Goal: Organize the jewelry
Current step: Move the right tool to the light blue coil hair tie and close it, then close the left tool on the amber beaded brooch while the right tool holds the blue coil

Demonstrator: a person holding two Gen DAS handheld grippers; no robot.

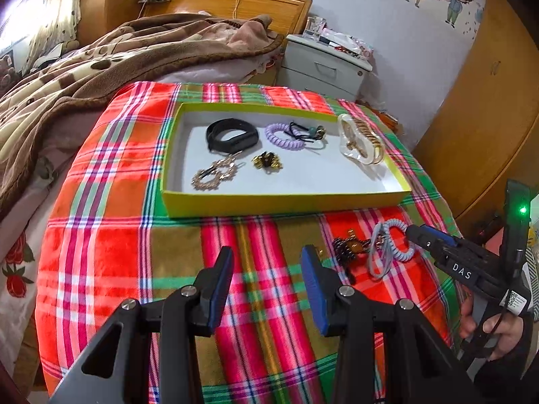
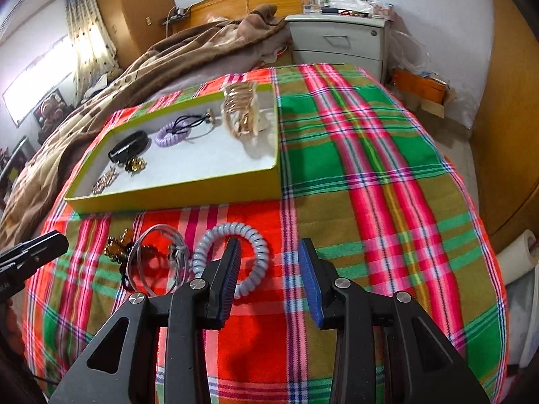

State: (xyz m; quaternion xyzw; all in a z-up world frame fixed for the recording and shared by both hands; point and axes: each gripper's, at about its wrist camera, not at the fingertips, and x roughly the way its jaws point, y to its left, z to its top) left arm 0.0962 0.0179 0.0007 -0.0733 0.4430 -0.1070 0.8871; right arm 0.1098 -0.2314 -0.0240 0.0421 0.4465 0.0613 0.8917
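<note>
A yellow-green tray (image 1: 286,202) (image 2: 175,192) on the plaid cloth holds a black band (image 1: 232,134), a purple coil tie (image 1: 283,134), gold earrings (image 1: 215,175), a gold-black clip (image 1: 266,161) and a clear gold claw clip (image 1: 362,141). In front of it lie a pale blue coil tie (image 2: 235,252) (image 1: 397,239), a thin clear hoop (image 2: 158,259) and a brown-gold clip (image 2: 118,245) (image 1: 347,249). My right gripper (image 2: 269,269) is open, its left finger over the blue coil. My left gripper (image 1: 266,269) is open and empty above bare cloth.
The plaid cloth (image 2: 370,168) covers a rounded surface that drops off at the right and front. A bed with a brown blanket (image 1: 84,77) lies to the left. A grey nightstand (image 1: 323,67) stands behind. A wooden wardrobe (image 1: 488,118) is to the right.
</note>
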